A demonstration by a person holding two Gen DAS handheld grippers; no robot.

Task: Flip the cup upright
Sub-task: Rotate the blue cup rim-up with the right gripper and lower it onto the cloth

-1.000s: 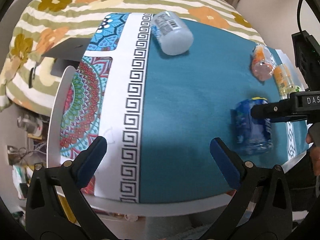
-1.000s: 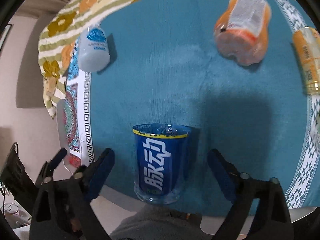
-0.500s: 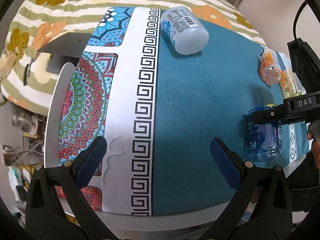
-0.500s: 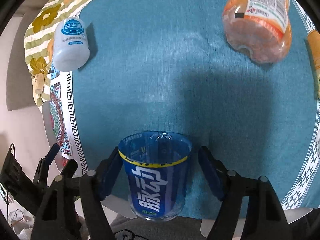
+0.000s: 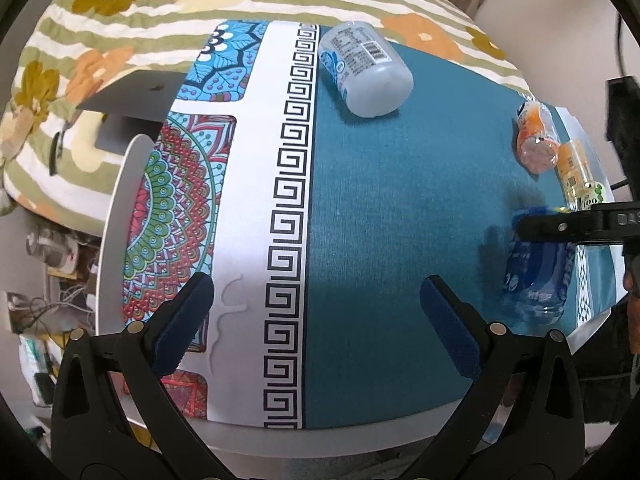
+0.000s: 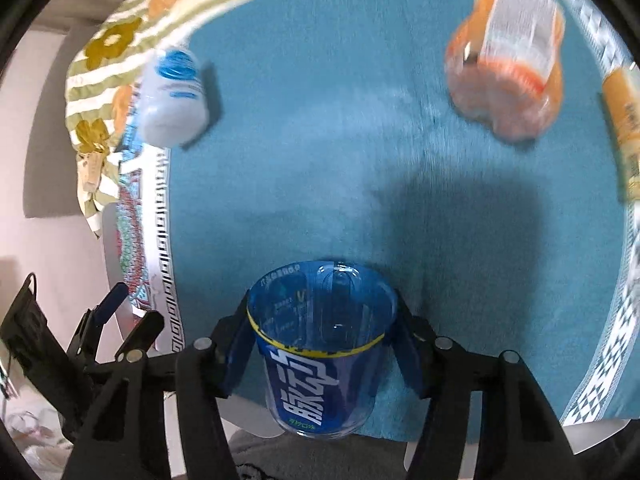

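The middle of the teal cloth-covered table (image 5: 392, 208) is bare and wide. A white plastic bottle (image 5: 366, 70) lies at the far edge. An orange crinkly bottle (image 5: 536, 136) and a yellow-labelled clear bottle (image 5: 578, 172) crowd the right side.

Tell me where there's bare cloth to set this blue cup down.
The open teal stretch between the white bottle and the orange bottle, just beyond the cup in the right gripper, is free. The far right edge is crowded: orange bottle beside a yellow bottle.
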